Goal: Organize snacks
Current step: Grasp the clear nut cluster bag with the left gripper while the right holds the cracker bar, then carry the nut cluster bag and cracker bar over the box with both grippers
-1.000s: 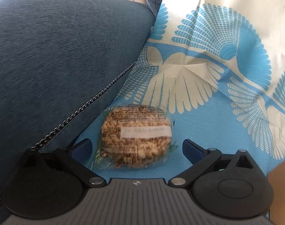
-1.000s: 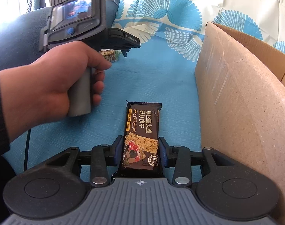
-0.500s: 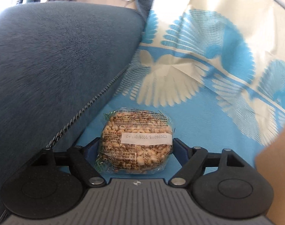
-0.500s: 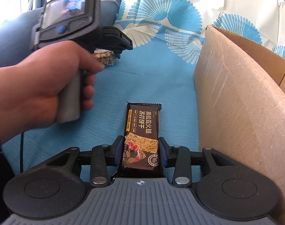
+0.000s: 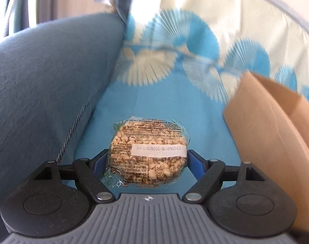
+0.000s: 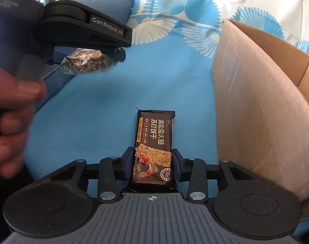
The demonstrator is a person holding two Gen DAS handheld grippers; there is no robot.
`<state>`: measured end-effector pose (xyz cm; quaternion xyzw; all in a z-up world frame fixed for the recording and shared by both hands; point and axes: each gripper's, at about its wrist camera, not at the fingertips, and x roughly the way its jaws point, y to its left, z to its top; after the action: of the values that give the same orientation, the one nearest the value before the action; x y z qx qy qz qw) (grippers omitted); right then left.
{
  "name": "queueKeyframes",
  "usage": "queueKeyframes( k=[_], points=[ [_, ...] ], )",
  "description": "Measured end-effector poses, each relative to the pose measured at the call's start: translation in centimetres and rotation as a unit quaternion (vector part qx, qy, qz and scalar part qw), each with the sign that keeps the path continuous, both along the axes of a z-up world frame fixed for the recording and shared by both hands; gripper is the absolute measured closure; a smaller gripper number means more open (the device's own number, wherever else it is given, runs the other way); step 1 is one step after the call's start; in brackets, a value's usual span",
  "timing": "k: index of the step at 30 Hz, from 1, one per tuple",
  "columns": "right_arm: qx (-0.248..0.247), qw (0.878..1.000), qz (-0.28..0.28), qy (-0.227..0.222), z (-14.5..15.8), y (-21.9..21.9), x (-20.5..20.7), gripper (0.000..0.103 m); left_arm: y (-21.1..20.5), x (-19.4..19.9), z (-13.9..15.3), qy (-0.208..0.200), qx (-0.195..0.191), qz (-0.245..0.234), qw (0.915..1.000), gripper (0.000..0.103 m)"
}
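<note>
The puffed grain cake (image 5: 147,154) in its clear wrapper sits between the two blue pads of my left gripper (image 5: 147,159), which is closed on its left and right edges; in the right wrist view the same cake (image 6: 87,63) hangs clear of the blue cloth (image 6: 158,77), so I judge it is lifted. The dark cracker bar (image 6: 154,142) is pinched at its near end by my right gripper (image 6: 153,164), with both pads pressing on the long sides of the pack, and its long axis runs straight away from me, from near to far. I cannot tell if the far end of the bar rests on the cloth or is just above it. The relation that matters for the coming move is the cardboard box (image 6: 262,101): it stands to the right of both grippers, with its open top at the far right. From the right gripper the box wall is just beside the bar, while in the left wrist view the box (image 5: 272,130) is on the right, across a strip of cloth, so the right hand is the nearer one. I judge that both snacks must travel right and upward over the rim, and the bar can go in first. To the left lies the dark blue cushion (image 5: 44,85), away from the way.
</note>
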<state>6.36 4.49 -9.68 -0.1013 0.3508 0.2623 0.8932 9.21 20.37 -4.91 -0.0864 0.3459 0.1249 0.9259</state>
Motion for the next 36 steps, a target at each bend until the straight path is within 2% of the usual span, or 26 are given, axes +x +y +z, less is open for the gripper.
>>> queueKeyframes(
  k=[3, 5, 7, 9, 10, 15, 22, 29, 36],
  points=[
    [0.007, 1.000, -0.003, 0.013, 0.1, -0.4, -0.2, 0.062, -0.1, -1.0, 0.7, 0.046, 0.037, -0.030, 0.9978, 0.019],
    [0.010, 1.000, -0.006, 0.021, 0.2, -0.5, -0.2, 0.062, 0.6, -1.5, 0.6, 0.076, 0.033, -0.040, 0.9957, 0.019],
    [0.008, 1.000, -0.002, 0.023, 0.1, -0.3, -0.3, 0.062, 2.0, -1.6, -0.4, 0.126, -0.019, -0.048, 0.9906, 0.018],
    [0.001, 1.000, 0.005, 0.015, -0.1, -0.3, -0.6, 0.062, 3.0, -1.4, -1.6, 0.169, -0.073, -0.057, 0.9814, 0.018],
    [-0.002, 1.000, 0.008, 0.011, -0.2, -0.4, -0.8, 0.062, 3.4, -1.4, -1.8, 0.175, -0.087, -0.055, 0.9793, 0.018],
    [-0.002, 1.000, 0.009, 0.009, -0.2, -0.7, -1.1, 0.062, 4.2, -1.9, -2.2, 0.173, -0.108, -0.014, 0.9789, 0.017],
    [0.000, 1.000, 0.009, 0.011, -0.2, -0.6, -0.7, 0.061, 3.5, 0.0, -2.7, 0.197, -0.095, -0.012, 0.9757, 0.009],
    [-0.001, 1.000, 0.009, 0.009, -0.3, -0.6, -0.8, 0.060, 3.4, 0.4, -2.9, 0.206, -0.074, -0.015, 0.9756, 0.007],
    [-0.003, 1.000, 0.011, 0.003, -0.4, -0.5, -0.9, 0.060, 3.2, 1.5, -3.1, 0.206, -0.070, -0.014, 0.9760, 0.007]
  ],
)
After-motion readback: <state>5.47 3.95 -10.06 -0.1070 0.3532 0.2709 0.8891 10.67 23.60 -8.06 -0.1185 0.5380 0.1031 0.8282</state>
